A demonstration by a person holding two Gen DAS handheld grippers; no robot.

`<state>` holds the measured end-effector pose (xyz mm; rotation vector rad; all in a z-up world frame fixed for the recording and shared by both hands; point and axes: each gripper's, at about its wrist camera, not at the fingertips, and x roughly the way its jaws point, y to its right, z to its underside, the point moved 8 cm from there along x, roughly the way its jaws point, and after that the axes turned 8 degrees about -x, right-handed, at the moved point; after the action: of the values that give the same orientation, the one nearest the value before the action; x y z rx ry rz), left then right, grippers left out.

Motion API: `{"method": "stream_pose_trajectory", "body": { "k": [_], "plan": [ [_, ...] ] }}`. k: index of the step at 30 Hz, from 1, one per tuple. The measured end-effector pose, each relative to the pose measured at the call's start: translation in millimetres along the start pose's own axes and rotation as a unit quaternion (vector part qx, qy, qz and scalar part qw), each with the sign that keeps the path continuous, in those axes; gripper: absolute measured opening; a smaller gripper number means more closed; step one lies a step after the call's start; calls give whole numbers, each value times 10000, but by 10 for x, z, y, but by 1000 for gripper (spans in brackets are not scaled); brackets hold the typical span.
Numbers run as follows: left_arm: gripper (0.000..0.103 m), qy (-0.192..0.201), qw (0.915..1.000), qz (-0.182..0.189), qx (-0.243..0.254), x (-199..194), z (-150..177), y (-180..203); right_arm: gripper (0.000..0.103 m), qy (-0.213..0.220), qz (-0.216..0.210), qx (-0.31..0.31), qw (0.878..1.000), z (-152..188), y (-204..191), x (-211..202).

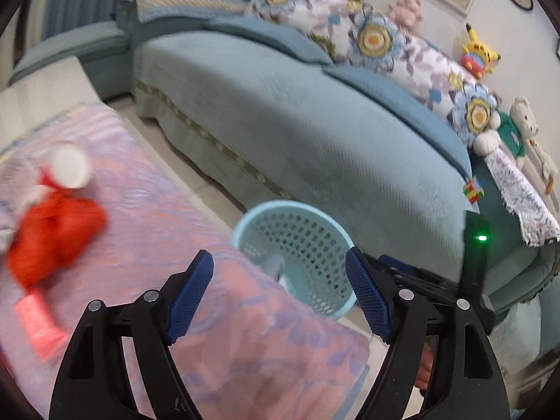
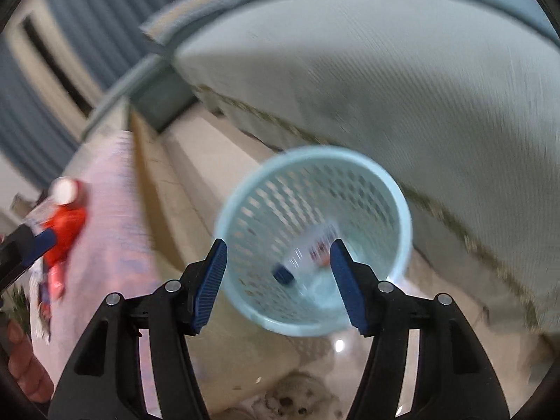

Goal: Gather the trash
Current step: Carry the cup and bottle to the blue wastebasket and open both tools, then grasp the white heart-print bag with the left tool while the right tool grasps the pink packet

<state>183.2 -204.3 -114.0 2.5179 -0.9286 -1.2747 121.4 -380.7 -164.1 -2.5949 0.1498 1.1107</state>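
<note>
A light blue perforated basket (image 1: 315,245) stands on the floor between the cloth-covered table (image 1: 227,315) and the sofa. My right gripper (image 2: 279,244) hovers open above the basket (image 2: 402,203), with nothing between its pads. Below it, inside the basket, is a blurred clear bottle (image 2: 308,255) with a blue cap. My left gripper (image 1: 279,255) is open and empty over the table's near corner. On the table to its left lie a crumpled red bag (image 1: 56,234), a white cup (image 1: 70,168) and a pink item (image 1: 38,322).
A long teal sofa (image 1: 297,122) with floral cushions and plush toys runs behind the basket. A colour cube (image 1: 473,189) sits on its seat edge. A strip of pale floor (image 2: 182,182) separates table and sofa. Something white and fluffy (image 2: 297,399) lies on the floor near me.
</note>
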Motion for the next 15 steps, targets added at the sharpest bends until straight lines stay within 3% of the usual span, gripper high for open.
{"method": "stream_pose_trajectory", "body": {
  "k": [3,7,11,13,15],
  "plan": [
    [76,429,9987,-216,-145,-424,-24,-193,58,406,-330,-512,9973,-150,-494,-291],
    [76,960,9917,-694,-498,-985,42,-622,58,580,-750,-1041,9900,-221,-1131,-448],
    [79,1395,9740,-1463,-1024,-1566,229,-1250,58,478,-1127,-1574,9799,-177,-1789,-414],
    [83,1524,9617,-1895,-1262,-1808,352,-1583,58,419,-1262,-1796,9747,-110,-2053,-376],
    [84,1509,9548,-2116,-1445,-1943,453,-1857,58,312,-1385,-2038,9687,-47,-2352,-281]
  ]
}}
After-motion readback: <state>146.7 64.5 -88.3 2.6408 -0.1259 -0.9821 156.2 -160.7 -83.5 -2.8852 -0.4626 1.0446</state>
